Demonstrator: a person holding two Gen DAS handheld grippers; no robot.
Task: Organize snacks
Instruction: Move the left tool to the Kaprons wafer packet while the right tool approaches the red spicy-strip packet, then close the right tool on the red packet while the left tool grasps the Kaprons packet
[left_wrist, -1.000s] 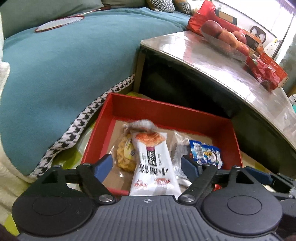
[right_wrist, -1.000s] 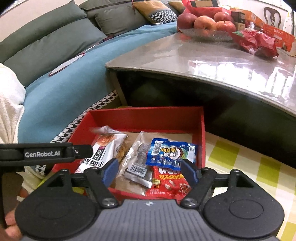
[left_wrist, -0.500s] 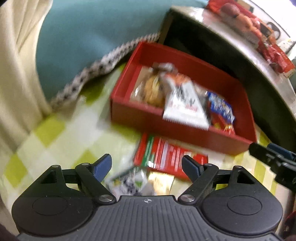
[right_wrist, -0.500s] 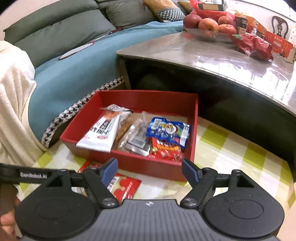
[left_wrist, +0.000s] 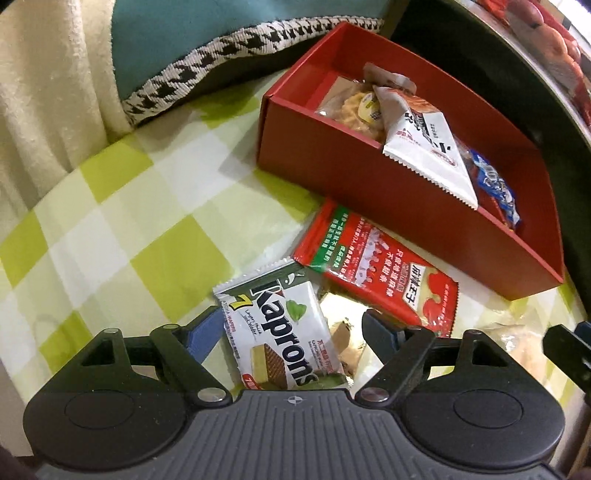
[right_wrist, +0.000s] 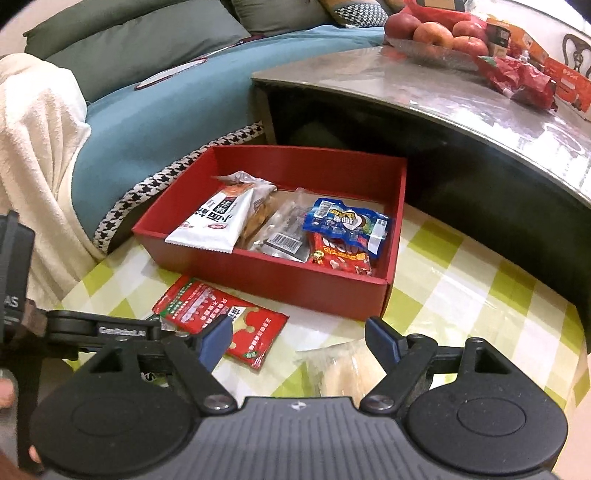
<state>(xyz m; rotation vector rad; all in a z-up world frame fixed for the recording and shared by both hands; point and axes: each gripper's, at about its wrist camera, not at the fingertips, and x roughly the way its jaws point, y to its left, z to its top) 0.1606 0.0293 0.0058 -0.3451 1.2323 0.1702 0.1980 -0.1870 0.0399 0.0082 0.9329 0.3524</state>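
A red box (right_wrist: 273, 280) sits on the green-and-white checked cloth (left_wrist: 110, 206), already holding several snacks: a white packet (right_wrist: 214, 221) propped on its near wall, a clear-wrapped pastry (left_wrist: 354, 107) behind it, a silvery pouch (right_wrist: 284, 236), a blue packet (right_wrist: 347, 225) and a small red packet (right_wrist: 340, 260) towards the far side. Outside the box, just beside its near wall, three snacks wait to be put away: a red-and-green packet (left_wrist: 376, 269), a white Kaprons wafer packet (left_wrist: 280, 332) overlapping a gold-coloured wrapper (left_wrist: 343, 325), and a pale clear-wrapped pastry (right_wrist: 343, 365) lying apart on the cloth. The left gripper (left_wrist: 291, 332) points steeply down with its jaws spread wide either side of the wafer packet, the pads not pressing on it, a stance that appears set for closing across the packet's narrow width. The right gripper (right_wrist: 299, 338) has its jaws apart, having just been opening, with nothing clamped; the pale pastry lies low between its fingers, seemingly its next target. Both tools thus hover over the loose items, nearest the box's open top, so each lift would be short. A sofa's teal throw (right_wrist: 147, 122) and a glass-topped table bearing apples (right_wrist: 436, 33) frame the scene
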